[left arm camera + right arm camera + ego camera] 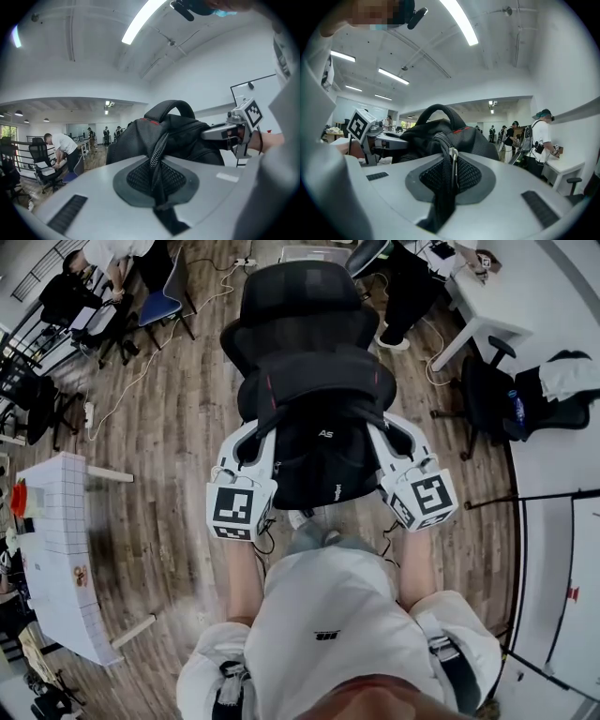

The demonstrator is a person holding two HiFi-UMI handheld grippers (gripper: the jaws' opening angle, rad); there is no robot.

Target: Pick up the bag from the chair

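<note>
A black backpack [323, 451] hangs between my two grippers, just in front of the black office chair [300, 306]. I cannot tell whether it still rests on the seat. My left gripper [255, 439] is shut on a black shoulder strap [157, 154] at the bag's left side. My right gripper [392, 432] is shut on a strap with a metal clip [451, 161] at the bag's right side. In the left gripper view the backpack [164, 136] fills the middle, with the right gripper [241, 129] beyond it. In the right gripper view the backpack [440, 133] has the left gripper [363, 129] behind it.
A white table [56, 549] stands at the left and a white desk [487, 306] at the upper right. A second black chair [516, 399] with clothes on it is at the right, a blue chair [159, 301] at the upper left. Cables [122, 390] cross the wood floor. People stand in the background.
</note>
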